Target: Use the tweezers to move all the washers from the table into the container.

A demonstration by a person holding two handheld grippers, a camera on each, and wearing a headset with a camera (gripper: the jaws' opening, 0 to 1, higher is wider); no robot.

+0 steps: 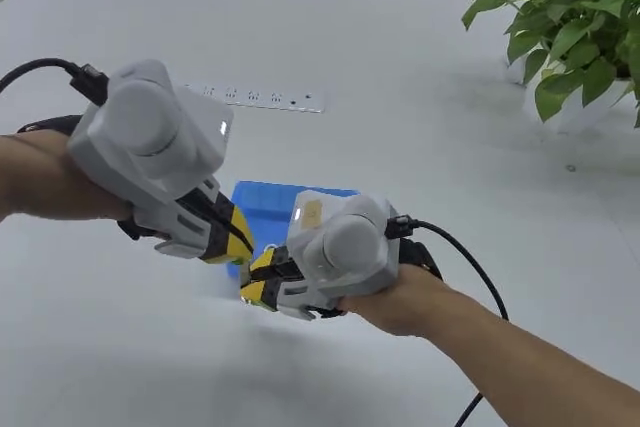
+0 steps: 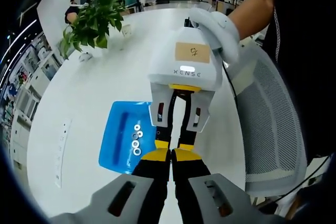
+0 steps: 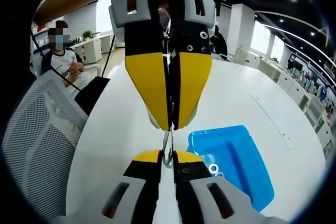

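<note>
Over the near edge of the blue container (image 1: 268, 203) my two grippers meet tip to tip. Thin metal tweezers (image 3: 168, 148) run between them. My left gripper (image 1: 238, 235) (image 2: 170, 157) is shut on the tweezers, and in the right gripper view it (image 3: 170, 121) comes down from the top. The tweezers' lower end sits between the tips of my right gripper (image 1: 258, 285) (image 3: 167, 159), which is shut on it. Several washers (image 2: 136, 138) (image 3: 213, 169) lie inside the container (image 2: 118, 140) (image 3: 239, 156).
A white power strip (image 1: 255, 97) lies on the table beyond the container. A potted plant (image 1: 575, 22) (image 2: 92, 22) stands at the far right. A white mesh chair (image 2: 273, 129) (image 3: 37, 129) is beside the table, and a person (image 3: 60, 59) sits behind it.
</note>
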